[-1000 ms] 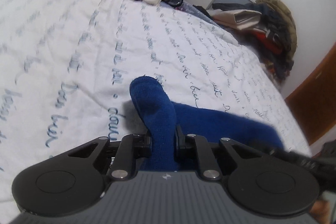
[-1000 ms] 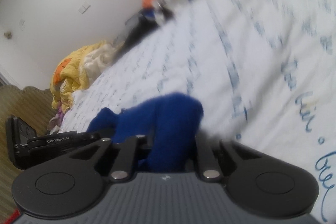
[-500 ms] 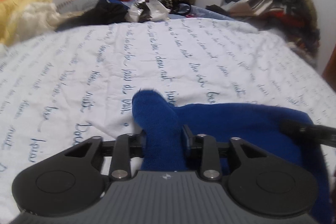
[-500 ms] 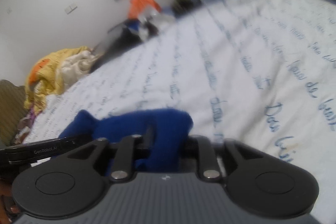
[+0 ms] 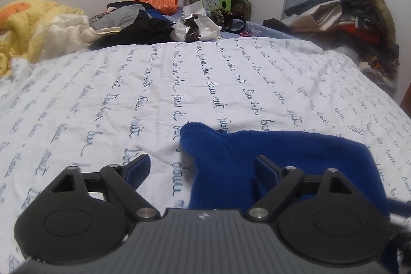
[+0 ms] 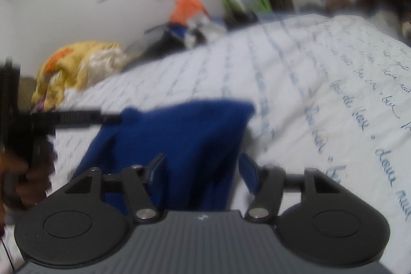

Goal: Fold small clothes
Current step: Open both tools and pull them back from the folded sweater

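- The left hand-held gripper (image 5: 203, 171) is seen spread wide, its jaws having just been opening; a raised corner of the blue cloth (image 5: 269, 166) lies between them, clear of the left finger, while contact with the right finger cannot be told.
- The right hand-held gripper (image 6: 201, 176) is seen spread as well, its jaws also having just been opening; the cloth (image 6: 179, 145) lies between the fingers, and no pinch is visible, though blur hides the exact gap.
- The cloth is shown lying on the bed (image 5: 128, 99), at the near edge of the white sheet printed with blue script.
- The step in hand is judged to be the release after a fold: it is best done by drawing both tools straight back, so that no finger snags the fleece and the layers are left squared.
- A risk is judged in the raised corner, which may need to be pressed flat.
- Only in the left view are the far clutter (image 5: 159, 17) and a clothes heap (image 5: 354, 17) shown sharply.
- Only in the right view are the other tool's side and the person's hand (image 6: 23, 171) shown.
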Motion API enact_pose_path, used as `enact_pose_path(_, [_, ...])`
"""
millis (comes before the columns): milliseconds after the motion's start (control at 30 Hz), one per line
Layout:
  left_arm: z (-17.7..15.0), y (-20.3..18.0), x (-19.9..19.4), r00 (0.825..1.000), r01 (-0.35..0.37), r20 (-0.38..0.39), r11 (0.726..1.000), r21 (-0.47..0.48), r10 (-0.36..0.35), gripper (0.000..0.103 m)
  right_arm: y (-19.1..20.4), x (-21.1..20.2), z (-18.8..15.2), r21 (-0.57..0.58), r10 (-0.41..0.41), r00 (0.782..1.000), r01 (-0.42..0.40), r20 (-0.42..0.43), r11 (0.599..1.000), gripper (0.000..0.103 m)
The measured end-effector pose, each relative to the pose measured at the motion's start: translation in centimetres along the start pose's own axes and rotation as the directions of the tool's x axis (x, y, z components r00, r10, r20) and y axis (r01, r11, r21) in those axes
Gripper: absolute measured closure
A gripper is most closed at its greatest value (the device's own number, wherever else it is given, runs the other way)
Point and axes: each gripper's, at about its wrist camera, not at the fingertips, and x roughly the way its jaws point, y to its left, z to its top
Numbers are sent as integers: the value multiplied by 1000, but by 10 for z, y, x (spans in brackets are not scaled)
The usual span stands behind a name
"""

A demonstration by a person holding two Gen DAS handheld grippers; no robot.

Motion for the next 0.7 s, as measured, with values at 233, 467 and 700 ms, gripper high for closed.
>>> enact_pose_path(233, [-31,-3,-25,997,-73,28,997,35,72,13,11,9,-14,-105,-171,985,169,-15,980,28])
enact_pose_path(467, [-83,0,-58,999,-40,36,998,55,38,11,27,-14,-29,-89,-139,990,139,0,986,28])
enact_pose_path(700, [-107,14,-86,996,-80,36,996,39,78,11,30,-23,-45,-27,-190,982,190,-7,981,28])
